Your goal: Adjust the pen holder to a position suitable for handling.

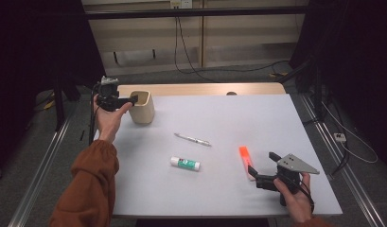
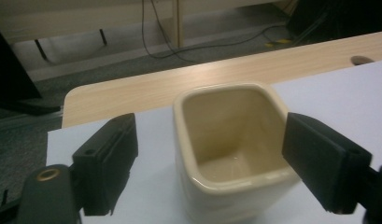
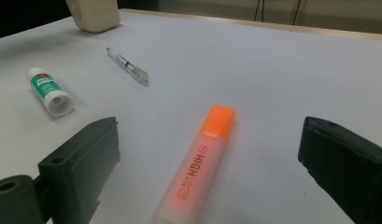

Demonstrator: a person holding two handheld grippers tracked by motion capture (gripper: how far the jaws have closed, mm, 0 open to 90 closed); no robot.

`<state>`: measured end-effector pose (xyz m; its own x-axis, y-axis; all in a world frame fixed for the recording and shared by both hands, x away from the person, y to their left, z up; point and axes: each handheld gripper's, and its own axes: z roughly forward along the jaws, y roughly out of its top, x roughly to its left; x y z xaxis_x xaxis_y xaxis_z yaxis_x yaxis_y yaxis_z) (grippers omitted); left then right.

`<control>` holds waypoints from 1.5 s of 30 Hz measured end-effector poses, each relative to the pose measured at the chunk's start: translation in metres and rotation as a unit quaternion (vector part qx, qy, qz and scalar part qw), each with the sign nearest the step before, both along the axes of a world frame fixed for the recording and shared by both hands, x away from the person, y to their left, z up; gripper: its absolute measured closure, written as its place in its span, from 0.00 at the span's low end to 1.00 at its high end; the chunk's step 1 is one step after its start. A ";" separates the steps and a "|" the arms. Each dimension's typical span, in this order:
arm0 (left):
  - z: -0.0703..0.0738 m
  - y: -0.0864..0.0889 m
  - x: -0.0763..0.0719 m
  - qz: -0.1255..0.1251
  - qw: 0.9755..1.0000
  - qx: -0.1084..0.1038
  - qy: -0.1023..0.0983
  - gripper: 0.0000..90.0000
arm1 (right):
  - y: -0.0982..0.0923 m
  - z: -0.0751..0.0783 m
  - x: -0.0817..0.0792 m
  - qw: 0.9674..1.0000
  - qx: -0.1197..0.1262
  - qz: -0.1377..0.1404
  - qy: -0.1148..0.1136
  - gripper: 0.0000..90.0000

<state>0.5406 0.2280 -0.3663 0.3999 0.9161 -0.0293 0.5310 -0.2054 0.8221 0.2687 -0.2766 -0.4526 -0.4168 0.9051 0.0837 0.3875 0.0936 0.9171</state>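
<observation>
The left gripper (image 1: 130, 99) is raised, its fingers (image 2: 107, 163) spread wide; the right gripper (image 1: 261, 166) rests low, fingers (image 3: 81, 163) apart.

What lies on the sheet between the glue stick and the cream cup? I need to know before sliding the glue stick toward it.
In the high view, bare white sheet separates glue stick and cream cup; the pen lies off to the right.
</observation>
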 end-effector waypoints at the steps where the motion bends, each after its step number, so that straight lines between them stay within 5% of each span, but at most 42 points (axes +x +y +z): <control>1: -0.001 0.000 0.004 0.003 1.000 0.004 0.007 0.22 | 0.000 0.000 0.000 1.000 0.000 -0.001 0.000 0.06; 8: -0.013 0.000 0.025 0.021 0.998 -0.013 0.059 0.35 | -0.001 0.000 -0.001 1.000 0.000 0.000 -0.001 0.06; 17: -0.017 -0.007 0.037 0.041 0.995 0.018 0.094 0.60 | -0.002 0.000 0.000 1.000 0.000 -0.002 0.002 0.06; 23: -0.019 -0.015 0.042 0.034 0.992 0.034 0.118 0.72 | -0.002 0.000 -0.001 1.000 0.003 -0.002 0.002 0.06; 27: -0.023 -0.013 0.043 0.044 0.991 0.041 0.123 0.81 | -0.002 0.000 -0.001 1.000 0.002 0.000 0.000 0.06; 29: -0.023 -0.009 0.043 0.045 0.990 0.028 0.128 0.86 | -0.002 0.000 -0.001 1.000 0.003 0.000 -0.001 0.06; 45: -0.024 -0.015 0.041 0.044 0.991 0.046 0.119 0.92 | -0.002 0.000 -0.001 1.000 0.002 0.000 -0.001 0.06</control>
